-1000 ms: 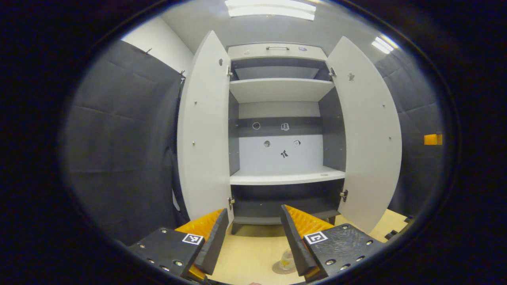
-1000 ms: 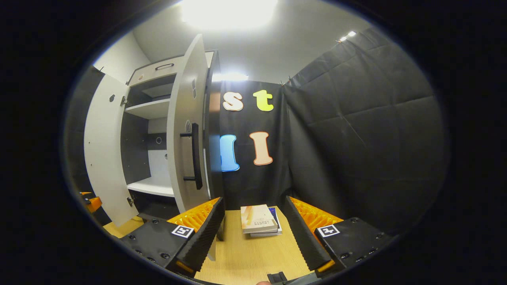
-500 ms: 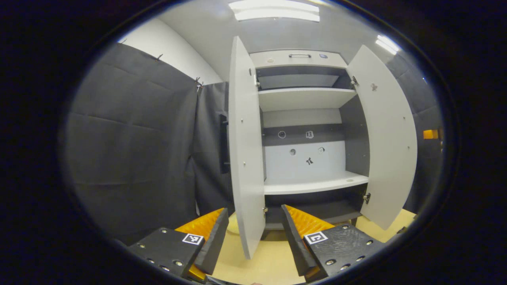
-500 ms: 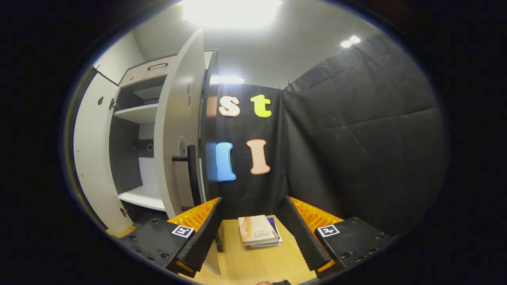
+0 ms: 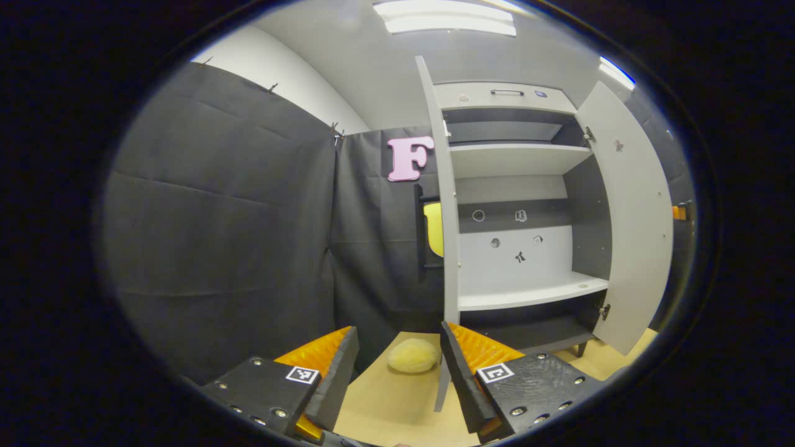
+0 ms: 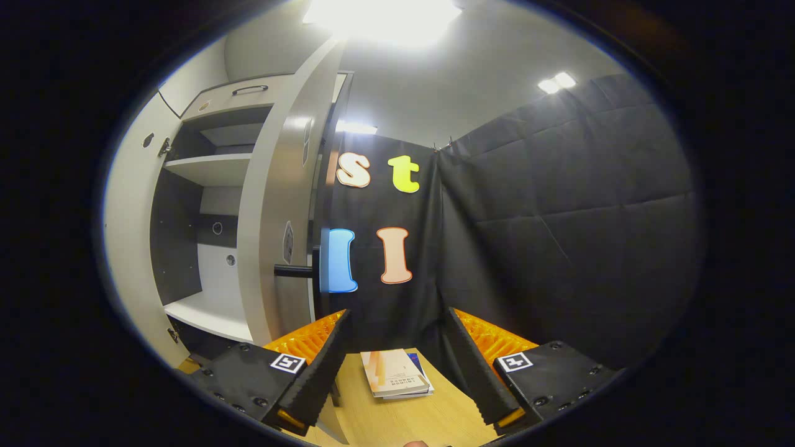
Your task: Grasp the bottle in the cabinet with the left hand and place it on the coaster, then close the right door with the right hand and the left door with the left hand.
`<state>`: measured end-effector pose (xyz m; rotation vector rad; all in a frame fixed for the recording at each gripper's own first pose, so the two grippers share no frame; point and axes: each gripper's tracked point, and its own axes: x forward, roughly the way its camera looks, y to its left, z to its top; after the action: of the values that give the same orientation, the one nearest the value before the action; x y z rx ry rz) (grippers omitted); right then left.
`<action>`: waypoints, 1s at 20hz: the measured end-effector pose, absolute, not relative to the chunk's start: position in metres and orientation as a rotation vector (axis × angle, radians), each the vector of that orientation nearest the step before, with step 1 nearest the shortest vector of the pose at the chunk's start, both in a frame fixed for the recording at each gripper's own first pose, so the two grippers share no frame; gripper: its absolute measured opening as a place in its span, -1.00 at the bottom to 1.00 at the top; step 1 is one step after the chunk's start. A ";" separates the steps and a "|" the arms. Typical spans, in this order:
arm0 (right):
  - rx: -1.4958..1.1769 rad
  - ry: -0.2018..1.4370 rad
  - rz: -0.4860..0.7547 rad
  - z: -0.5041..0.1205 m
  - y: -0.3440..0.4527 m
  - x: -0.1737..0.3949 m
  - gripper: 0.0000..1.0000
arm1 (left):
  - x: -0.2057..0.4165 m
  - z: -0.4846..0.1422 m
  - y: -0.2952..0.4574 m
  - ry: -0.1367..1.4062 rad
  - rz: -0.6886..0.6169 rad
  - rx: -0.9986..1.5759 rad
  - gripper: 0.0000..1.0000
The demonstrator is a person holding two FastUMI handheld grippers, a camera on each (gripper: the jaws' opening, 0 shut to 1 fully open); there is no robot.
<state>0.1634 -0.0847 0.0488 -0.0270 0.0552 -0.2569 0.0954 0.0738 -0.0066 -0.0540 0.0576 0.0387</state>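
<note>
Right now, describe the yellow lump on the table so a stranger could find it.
Start at the open cabinet. Follow its left door down to the table. The lump lies there just left of the door's bottom edge: small, rounded, pale yellow.

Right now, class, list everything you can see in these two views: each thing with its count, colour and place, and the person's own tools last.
Cabinet: one, white shelves and dark grey interior, on the table at the back.
Left door: one, white, open, seen edge-on.
Right door: one, white, open.
Door handle: one, black, on the right door's outer face.
Round lumpy object: one, pale yellow, on the table left of the cabinet.
Books: a stack of two, cream on top, on the table.
Table: one, light wood.
Left gripper: one, open.
Right gripper: one, open.
</note>
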 end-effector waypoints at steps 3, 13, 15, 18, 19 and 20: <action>-0.001 0.065 -0.272 0.048 -0.081 0.164 0.92 | 0.103 -0.010 0.088 0.057 0.044 -0.055 0.53; -0.022 0.079 -0.258 0.051 -0.052 0.157 0.92 | 0.133 -0.022 0.097 0.053 0.001 -0.081 0.52; -0.017 0.076 -0.255 0.051 -0.047 0.156 0.92 | 0.140 -0.025 0.098 0.054 -0.011 -0.091 0.52; -0.006 0.070 -0.221 0.051 -0.030 0.155 0.92 | 0.148 -0.027 0.094 0.052 -0.025 -0.100 0.53; -0.008 0.064 -0.206 0.051 -0.023 0.155 0.92 | 0.150 -0.026 0.093 0.050 -0.027 -0.099 0.53; -0.009 0.060 -0.190 0.052 -0.015 0.156 0.92 | 0.152 -0.024 0.093 0.046 -0.031 -0.099 0.53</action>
<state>0.1556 -0.0149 0.0519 -0.0091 0.0596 -0.1896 0.1520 0.0926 -0.0244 -0.0992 0.0459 -0.0308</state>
